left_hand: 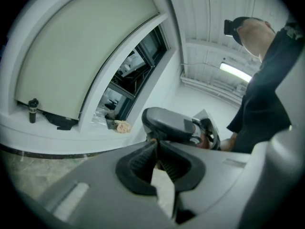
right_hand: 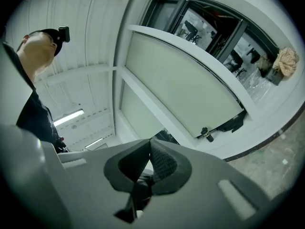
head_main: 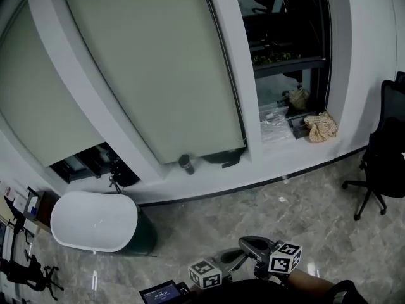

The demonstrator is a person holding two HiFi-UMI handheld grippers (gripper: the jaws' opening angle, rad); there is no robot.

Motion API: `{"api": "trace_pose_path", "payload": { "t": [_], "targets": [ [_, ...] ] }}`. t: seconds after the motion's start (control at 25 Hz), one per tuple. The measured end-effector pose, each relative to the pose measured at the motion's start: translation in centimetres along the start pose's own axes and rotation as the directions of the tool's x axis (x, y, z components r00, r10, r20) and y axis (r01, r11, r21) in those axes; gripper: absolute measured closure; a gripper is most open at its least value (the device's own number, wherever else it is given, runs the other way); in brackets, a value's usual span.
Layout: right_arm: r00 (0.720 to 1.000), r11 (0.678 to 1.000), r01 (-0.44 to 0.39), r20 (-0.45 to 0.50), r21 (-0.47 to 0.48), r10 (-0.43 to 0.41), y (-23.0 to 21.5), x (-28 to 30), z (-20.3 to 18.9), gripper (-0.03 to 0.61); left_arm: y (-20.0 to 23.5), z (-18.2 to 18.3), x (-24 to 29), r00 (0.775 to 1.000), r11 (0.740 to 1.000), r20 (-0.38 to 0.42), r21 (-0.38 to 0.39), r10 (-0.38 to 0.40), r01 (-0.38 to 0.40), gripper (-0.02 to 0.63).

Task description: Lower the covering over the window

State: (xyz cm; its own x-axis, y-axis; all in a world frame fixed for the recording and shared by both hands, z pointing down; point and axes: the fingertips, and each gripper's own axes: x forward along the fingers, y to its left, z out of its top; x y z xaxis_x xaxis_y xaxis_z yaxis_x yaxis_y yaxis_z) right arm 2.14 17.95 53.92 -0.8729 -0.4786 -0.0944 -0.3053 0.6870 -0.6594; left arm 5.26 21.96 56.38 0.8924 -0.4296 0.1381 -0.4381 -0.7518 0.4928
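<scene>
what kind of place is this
Most likely an office: a black swivel chair stands on a polished stone-look floor, and pale roller blinds hang over big windows.

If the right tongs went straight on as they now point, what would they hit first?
Probably the white pillar between the two blinds. Nothing shows in between, though depth is unclear.

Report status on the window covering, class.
Left hand-held gripper, right hand-held gripper: shut, empty. Middle blind nearly down; right window bare. Bottle on sill.
</scene>
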Motion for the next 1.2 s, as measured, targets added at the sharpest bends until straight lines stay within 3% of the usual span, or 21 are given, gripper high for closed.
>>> {"api": "trace_pose_path", "payload": {
  "t": [0.12, 0.28, 0.44, 0.64, 1.2],
  "targets": [
    [1.0, 0.999, 0.011, -0.005, -0.032, -0.011, 0.3, -1.0, -0.4, 0.571, -0.5, -0.8, 0.4, 1.0, 1.0, -0.012, -0.002, -0.021, 0.021, 0.614],
    [0.997, 0.994, 0.079, 0.002, -0.075, -0.079, 0.2, -1.6, -0.9, 0.571, -1.6, -1.3, -0.3, 0.999, 0.997, -0.042, 0.066, -0.03, 0.033, 0.614],
    [0.991, 0.989, 0.132, 0.021, -0.073, -0.131, -0.4, -2.3, -0.7, 0.571, 0.2, -1.3, -2.2, 0.998, 0.998, 0.0, 0.013, 0.059, -0.059, 0.614],
    [0.99, 0.985, 0.136, -0.007, -0.101, -0.138, 0.5, -1.6, -1.3, 0.571, 2.9, -0.6, -4.5, 0.982, 0.982, 0.057, -0.074, 0.179, -0.175, 0.614],
    [0.987, 0.983, 0.154, -0.029, -0.097, -0.158, 0.0, -2.8, -1.5, 0.571, 2.7, -1.2, -3.8, 0.981, 0.98, 0.062, -0.096, 0.182, -0.176, 0.614]
  ]
}}
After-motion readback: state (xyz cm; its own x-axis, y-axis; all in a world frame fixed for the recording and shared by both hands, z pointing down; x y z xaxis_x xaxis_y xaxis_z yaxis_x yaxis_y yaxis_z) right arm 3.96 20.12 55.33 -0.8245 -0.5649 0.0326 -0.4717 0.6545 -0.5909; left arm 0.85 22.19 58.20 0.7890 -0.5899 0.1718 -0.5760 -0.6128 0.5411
